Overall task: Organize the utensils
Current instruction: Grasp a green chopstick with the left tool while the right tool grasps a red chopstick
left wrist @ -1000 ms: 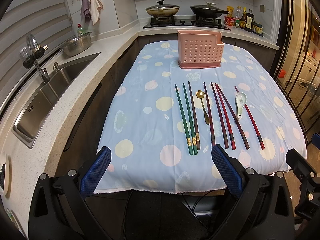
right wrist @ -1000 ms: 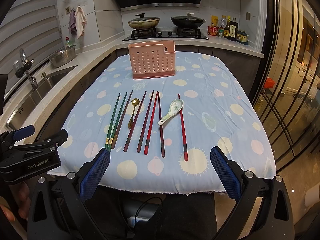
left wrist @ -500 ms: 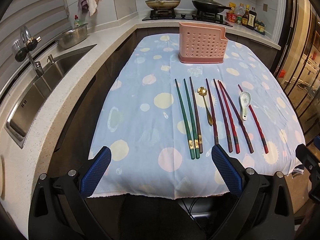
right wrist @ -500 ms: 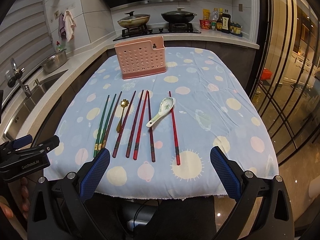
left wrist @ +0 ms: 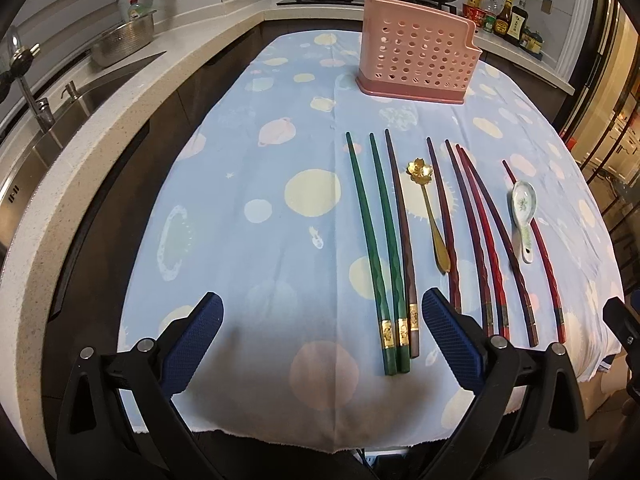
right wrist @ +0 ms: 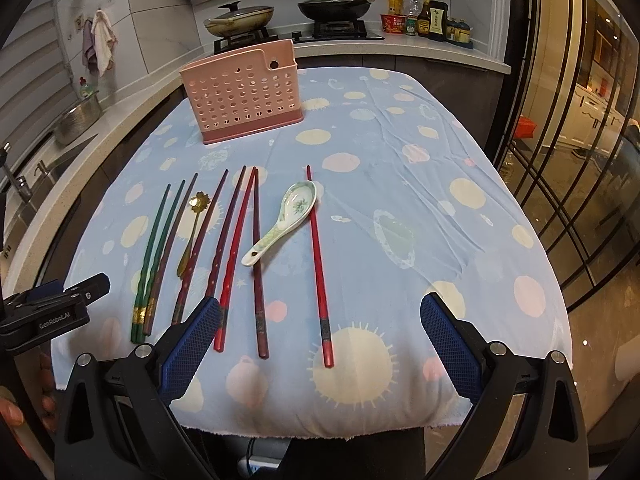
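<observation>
A spotted blue tablecloth point(right wrist: 420, 184) covers the tabletop, and a pink holder point(right wrist: 244, 96) stands upright near its far edge. Chopsticks point(left wrist: 376, 232) lie in a row toward the near edge, a gold spoon point(left wrist: 430, 212) among them and a white spoon point(right wrist: 286, 216) resting across one dark stick. Both the left gripper point(left wrist: 320, 344) and the right gripper point(right wrist: 320, 348) hover over the near edge, fingers spread wide and holding nothing.

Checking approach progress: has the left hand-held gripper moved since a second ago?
Yes. The left hand-held gripper has advanced over the table toward the green chopsticks.
</observation>
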Demonstrator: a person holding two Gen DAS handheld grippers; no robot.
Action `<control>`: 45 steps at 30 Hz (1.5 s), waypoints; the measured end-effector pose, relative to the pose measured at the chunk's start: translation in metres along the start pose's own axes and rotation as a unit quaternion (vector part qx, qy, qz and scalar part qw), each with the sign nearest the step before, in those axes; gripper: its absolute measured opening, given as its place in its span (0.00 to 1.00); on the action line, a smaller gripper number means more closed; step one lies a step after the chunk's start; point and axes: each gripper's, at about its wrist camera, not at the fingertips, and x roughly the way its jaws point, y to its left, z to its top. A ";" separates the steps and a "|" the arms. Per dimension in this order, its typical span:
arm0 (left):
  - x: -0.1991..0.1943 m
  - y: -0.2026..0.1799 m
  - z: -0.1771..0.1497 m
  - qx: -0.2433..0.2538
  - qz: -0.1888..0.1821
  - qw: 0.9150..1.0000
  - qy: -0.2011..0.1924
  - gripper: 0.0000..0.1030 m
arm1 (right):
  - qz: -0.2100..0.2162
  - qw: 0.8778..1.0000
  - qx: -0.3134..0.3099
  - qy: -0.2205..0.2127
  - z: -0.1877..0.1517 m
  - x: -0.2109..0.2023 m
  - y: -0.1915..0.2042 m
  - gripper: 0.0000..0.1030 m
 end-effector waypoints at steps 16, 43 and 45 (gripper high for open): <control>0.059 -0.003 0.011 0.001 -0.016 0.999 0.042 0.71 | 0.001 0.998 0.003 0.066 0.004 0.080 0.000 0.58; 0.036 -0.001 -0.015 0.024 -0.033 0.998 0.040 0.32 | 0.012 0.996 0.038 0.074 -0.013 0.075 -0.034 0.07; 0.032 -0.002 -0.020 0.025 -0.035 0.998 0.042 0.37 | 0.011 0.997 0.036 0.075 -0.018 0.070 -0.034 0.08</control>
